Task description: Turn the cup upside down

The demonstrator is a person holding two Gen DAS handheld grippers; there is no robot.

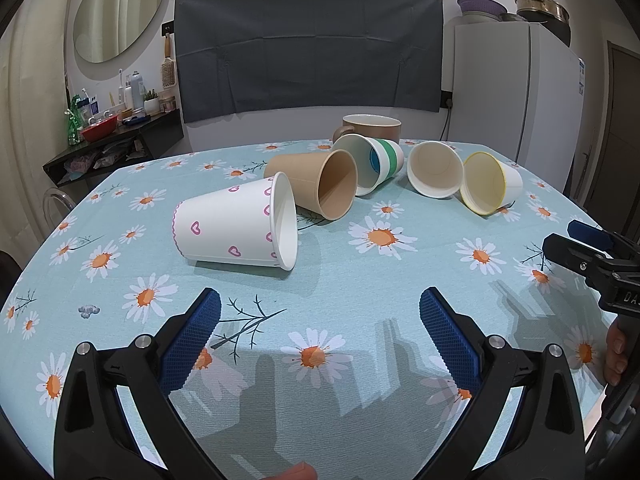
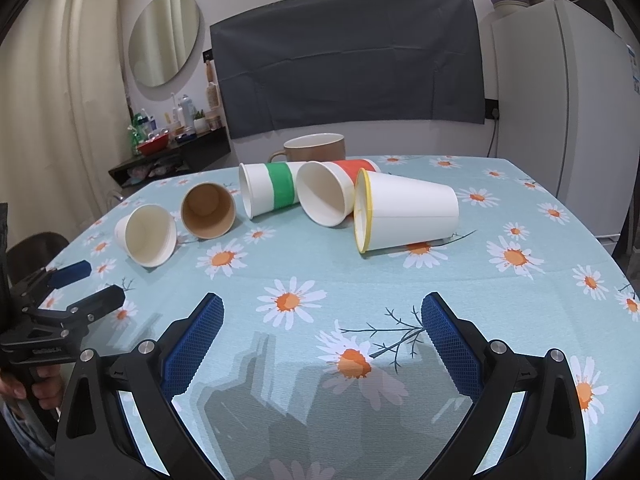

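Several paper cups lie on their sides in a row on the table. From left: a white cup with pink hearts (image 1: 236,226) (image 2: 146,234), a brown kraft cup (image 1: 316,182) (image 2: 208,210), a green-banded cup (image 1: 370,162) (image 2: 270,192), a white cup with a red base (image 1: 434,168) (image 2: 326,192), and a yellow-rimmed white cup (image 1: 490,182) (image 2: 404,210). My left gripper (image 1: 320,312) is open and empty, short of the hearts cup. My right gripper (image 2: 322,316) is open and empty, short of the yellow-rimmed cup.
A brown ceramic mug (image 1: 370,128) (image 2: 314,148) stands upright behind the cups. The table carries a light blue daisy cloth (image 1: 360,280). A fridge (image 1: 516,92) stands at the back right and a cluttered shelf (image 1: 112,128) at the back left.
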